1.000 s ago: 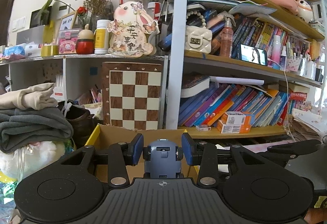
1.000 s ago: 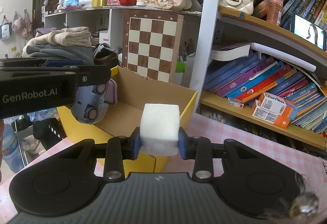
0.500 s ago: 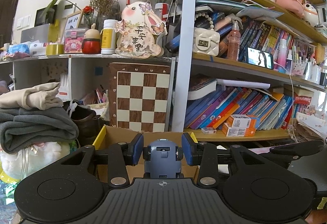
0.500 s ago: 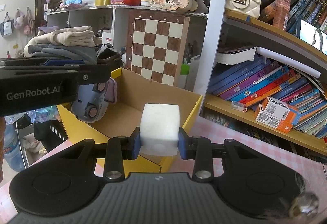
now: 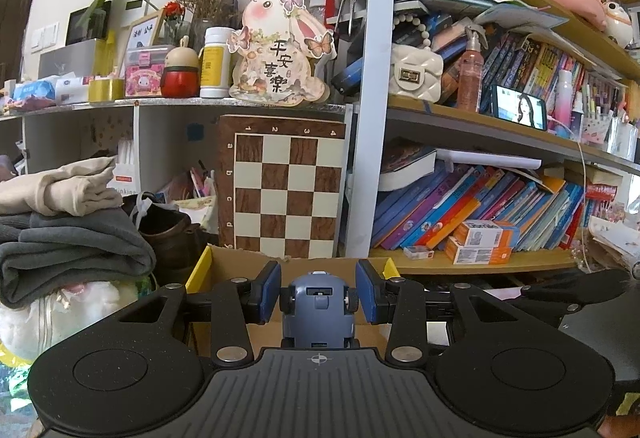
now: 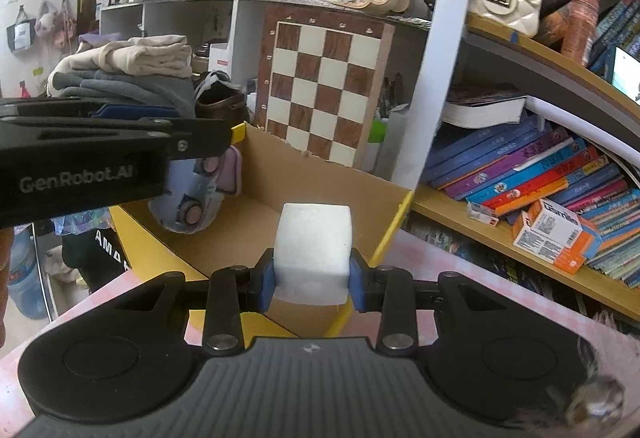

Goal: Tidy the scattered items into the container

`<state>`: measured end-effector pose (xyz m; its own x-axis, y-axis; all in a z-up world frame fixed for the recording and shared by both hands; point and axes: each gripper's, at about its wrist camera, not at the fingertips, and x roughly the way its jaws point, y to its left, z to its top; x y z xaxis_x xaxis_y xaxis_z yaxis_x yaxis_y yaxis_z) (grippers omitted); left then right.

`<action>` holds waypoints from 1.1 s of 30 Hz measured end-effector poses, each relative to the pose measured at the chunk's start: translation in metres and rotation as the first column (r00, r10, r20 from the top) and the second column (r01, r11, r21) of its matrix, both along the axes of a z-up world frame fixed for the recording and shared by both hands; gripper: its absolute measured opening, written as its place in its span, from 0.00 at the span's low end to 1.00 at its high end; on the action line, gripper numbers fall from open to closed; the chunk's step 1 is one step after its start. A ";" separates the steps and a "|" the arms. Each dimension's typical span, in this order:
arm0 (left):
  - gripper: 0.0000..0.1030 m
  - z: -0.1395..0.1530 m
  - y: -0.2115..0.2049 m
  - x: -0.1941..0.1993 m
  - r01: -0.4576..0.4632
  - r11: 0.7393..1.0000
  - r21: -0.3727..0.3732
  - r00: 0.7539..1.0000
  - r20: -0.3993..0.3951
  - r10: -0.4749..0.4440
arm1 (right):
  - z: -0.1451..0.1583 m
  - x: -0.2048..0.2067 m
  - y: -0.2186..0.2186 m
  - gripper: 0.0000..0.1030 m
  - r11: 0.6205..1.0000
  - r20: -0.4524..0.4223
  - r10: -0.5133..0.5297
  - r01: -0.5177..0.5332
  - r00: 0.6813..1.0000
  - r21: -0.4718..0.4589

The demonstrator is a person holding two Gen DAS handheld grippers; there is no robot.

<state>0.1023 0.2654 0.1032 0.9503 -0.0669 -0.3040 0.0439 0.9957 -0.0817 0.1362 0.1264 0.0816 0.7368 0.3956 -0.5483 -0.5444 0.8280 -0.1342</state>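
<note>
Both views are evenly lit by soft, diffuse daylight, with only faint shadows inside the cardboard box [image 6: 320, 178]. Fisheye distortion bows the white bookshelf post [image 5: 370, 98] and the shelves beside it. Corners darken. Focus stays sharp around the chessboard [image 5: 280, 186]; edges soften.

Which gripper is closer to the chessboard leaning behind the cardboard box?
Left. The left gripper holds the toy car over the box, nearer the chessboard; the right gripper holds its white block at the box's front.

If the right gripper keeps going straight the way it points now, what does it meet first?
Probably the inside of the cardboard box: the right gripper, shut on the white cube, points down into its open top. Depth is uncertain.
</note>
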 end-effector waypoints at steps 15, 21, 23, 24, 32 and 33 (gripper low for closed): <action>0.38 -0.022 0.015 0.034 -0.020 1.000 0.001 0.997 -0.078 0.020 | -0.018 0.030 0.027 0.34 0.996 -0.063 0.056 -0.061 0.996 -0.067; 0.38 -0.028 0.019 0.045 -0.012 1.000 0.018 0.994 -0.106 0.014 | -0.025 0.041 0.036 0.34 0.992 -0.090 0.071 -0.080 0.993 -0.098; 0.38 -0.030 0.020 0.049 -0.012 1.000 0.023 0.993 -0.116 0.015 | -0.028 0.044 0.038 0.34 0.990 -0.101 0.076 -0.087 0.992 -0.108; 0.38 -0.032 0.021 0.051 -0.014 1.000 0.023 0.993 -0.120 0.017 | -0.030 0.045 0.039 0.34 0.989 -0.107 0.079 -0.092 0.991 -0.113; 0.38 -0.042 0.023 0.063 -0.020 0.999 0.026 0.986 -0.167 0.024 | -0.038 0.055 0.044 0.34 0.983 -0.137 0.090 -0.110 0.986 -0.144; 0.38 -0.043 0.024 0.064 -0.019 0.999 0.026 0.985 -0.171 0.024 | -0.038 0.056 0.044 0.34 0.983 -0.138 0.092 -0.112 0.986 -0.145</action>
<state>0.1664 0.2889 0.0607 0.8854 -0.0376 -0.4633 0.0101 0.9980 -0.0617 0.1925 0.1705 0.0433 0.6150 0.3697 -0.6965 -0.6462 0.7426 -0.1764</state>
